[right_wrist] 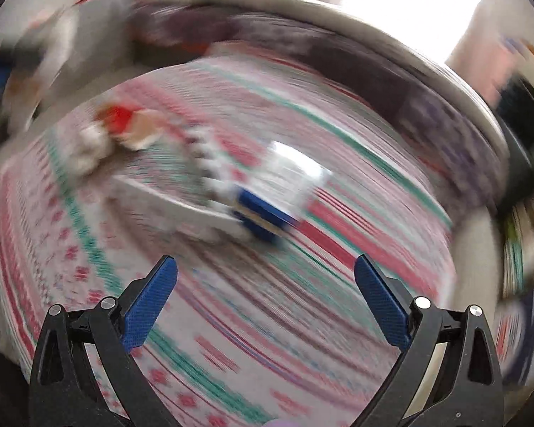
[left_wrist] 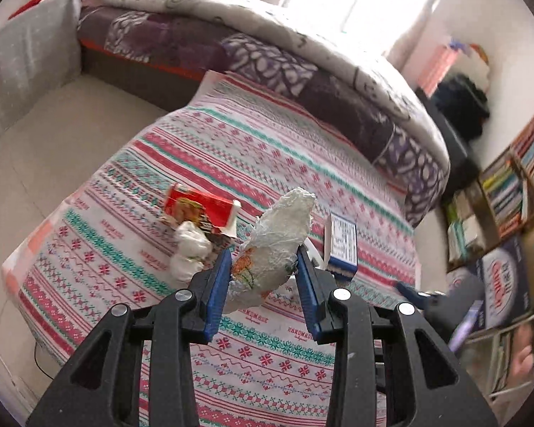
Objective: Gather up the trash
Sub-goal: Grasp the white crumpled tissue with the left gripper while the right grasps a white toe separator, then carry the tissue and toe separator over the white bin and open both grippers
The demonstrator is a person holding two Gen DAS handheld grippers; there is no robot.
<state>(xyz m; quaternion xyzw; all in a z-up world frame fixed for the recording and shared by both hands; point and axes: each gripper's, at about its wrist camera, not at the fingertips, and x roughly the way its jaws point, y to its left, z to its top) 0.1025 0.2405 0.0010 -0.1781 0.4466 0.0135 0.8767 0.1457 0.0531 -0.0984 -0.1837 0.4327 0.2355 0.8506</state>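
Note:
My left gripper [left_wrist: 263, 252] is shut on a crumpled white wrapper [left_wrist: 277, 238] with an orange print, held above the patterned tablecloth [left_wrist: 260, 142]. On the cloth behind it lie a red carton [left_wrist: 199, 210], a white crumpled tissue [left_wrist: 188, 249] and a blue-and-white box [left_wrist: 341, 245]. My right gripper [right_wrist: 265, 267] is open and empty above the cloth. Its view is heavily blurred; the blue-and-white box [right_wrist: 267, 195] lies ahead of it, and the red carton [right_wrist: 124, 121] and the tissue [right_wrist: 92, 146] lie at the far left.
A bed with a purple cover and pale quilt [left_wrist: 267, 35] runs behind the table. A grey cushion [left_wrist: 25, 57] stands at the left. A bookshelf [left_wrist: 509, 185] and a cardboard box [left_wrist: 505, 281] are at the right. My right gripper's blue tip [left_wrist: 409, 291] shows there.

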